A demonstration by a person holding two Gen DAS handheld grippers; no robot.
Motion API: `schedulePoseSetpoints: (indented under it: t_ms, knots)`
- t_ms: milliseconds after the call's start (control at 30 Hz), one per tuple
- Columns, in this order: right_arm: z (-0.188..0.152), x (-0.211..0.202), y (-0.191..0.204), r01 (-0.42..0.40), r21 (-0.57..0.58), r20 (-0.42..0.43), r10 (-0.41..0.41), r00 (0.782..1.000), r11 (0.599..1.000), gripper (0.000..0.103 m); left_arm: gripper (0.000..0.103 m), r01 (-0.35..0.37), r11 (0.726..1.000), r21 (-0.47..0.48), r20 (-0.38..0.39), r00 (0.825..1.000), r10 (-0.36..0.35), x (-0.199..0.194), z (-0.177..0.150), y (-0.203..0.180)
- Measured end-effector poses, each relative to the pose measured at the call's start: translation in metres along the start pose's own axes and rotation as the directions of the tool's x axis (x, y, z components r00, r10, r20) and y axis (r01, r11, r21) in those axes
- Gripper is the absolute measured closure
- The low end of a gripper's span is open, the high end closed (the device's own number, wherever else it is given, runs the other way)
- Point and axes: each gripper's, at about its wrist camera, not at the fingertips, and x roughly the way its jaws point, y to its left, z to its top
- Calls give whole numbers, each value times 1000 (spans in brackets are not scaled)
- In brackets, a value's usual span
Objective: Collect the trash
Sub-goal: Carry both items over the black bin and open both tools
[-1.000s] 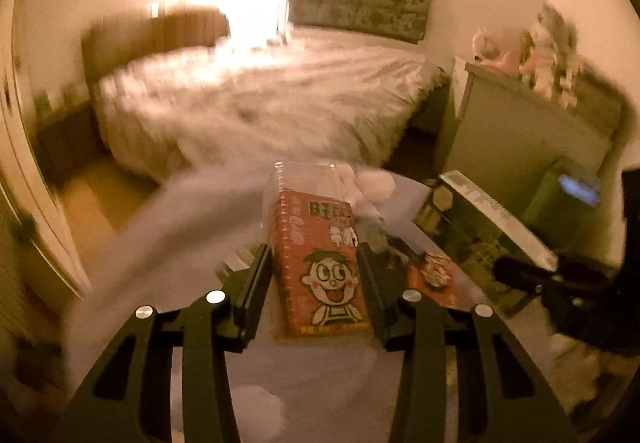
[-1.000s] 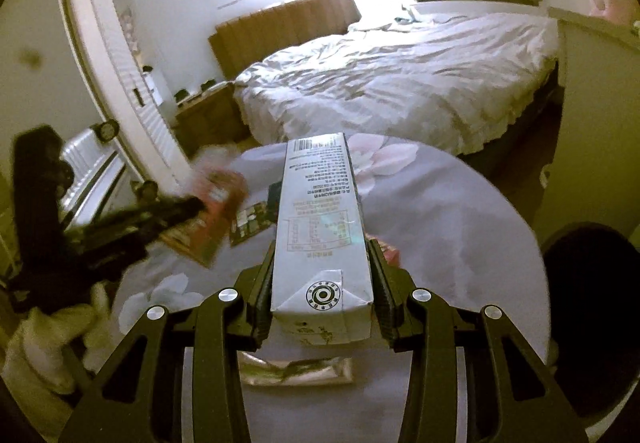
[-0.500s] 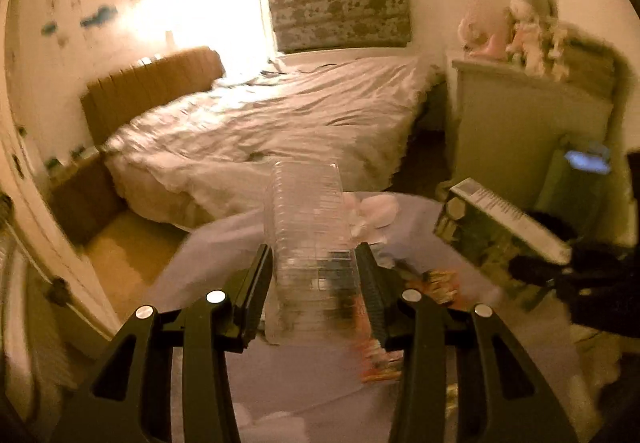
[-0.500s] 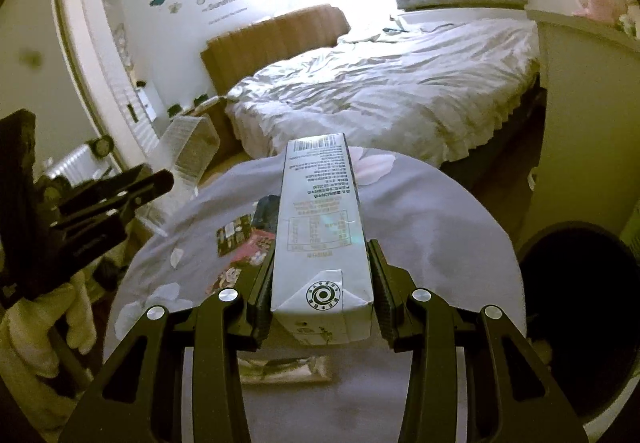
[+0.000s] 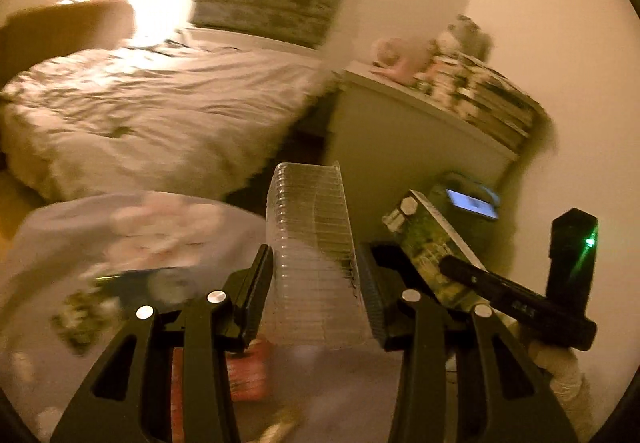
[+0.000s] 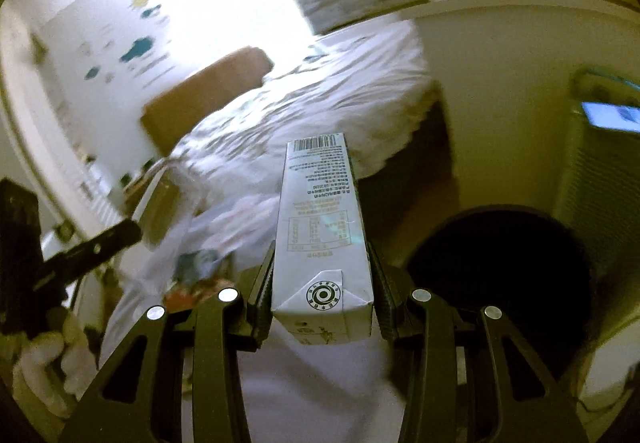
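Clear ribbed plastic tray (image 5: pixel 312 255), pinched on both sides between the pads of the left gripper (image 5: pixel 316 283), lifted off the round table (image 5: pixel 60 235) and sticking forward past the fingertips. White milk carton (image 6: pixel 322 239), printed with small text and a barcode at its far end, clamped in the same way by the right gripper (image 6: pixel 322 283), long side running forward, folded end toward the camera. Held in the air above the table's near edge, with the dark mouth of a round bin (image 6: pixel 500 267) just to the right and lower down. Also seen from the left wrist view: the same carton (image 5: pixel 428 247) off to the right, gripped by the other tool, green pattern on its side.

On the table, under and behind the left gripper: a red wrapper (image 5: pixel 248 375) lying flat on the pale flowered cloth, plus other blurred scraps further left, too smeared to name. From the right wrist view, a red and dark packet (image 6: pixel 196 283) on the cloth left of the carton.

Beyond the table, a bed (image 5: pixel 152 115) with rumpled pale covers and a wooden headboard (image 6: pixel 204 95). Right of the bed, a pale cabinet (image 5: pixel 400 139) with soft toys (image 5: pixel 400 55) on top, badly blurred. Bright window glare above the bed.
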Motion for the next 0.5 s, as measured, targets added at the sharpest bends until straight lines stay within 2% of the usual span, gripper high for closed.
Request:
schedulePoseSetpoints:
  t_ms: [133, 233, 333, 500]
  knots:
    - [2, -14, -47, 60, 87, 20, -62, 998, 994, 61, 61, 100, 995, 17, -47, 994, -99, 36, -1, -33]
    - [-1, -18, -76, 88, 141, 16, -91, 996, 986, 61, 61, 163, 986, 31, -101, 982, -160, 68, -7, -60]
    - [-5, -17, -101, 113, 182, 3, -115, 993, 977, 61, 61, 202, 979, 40, -147, 970, -194, 94, -13, -80]
    - [-16, -10, -129, 140, 238, -23, -139, 990, 961, 61, 61, 216, 975, 52, -204, 958, -201, 125, -19, -96]
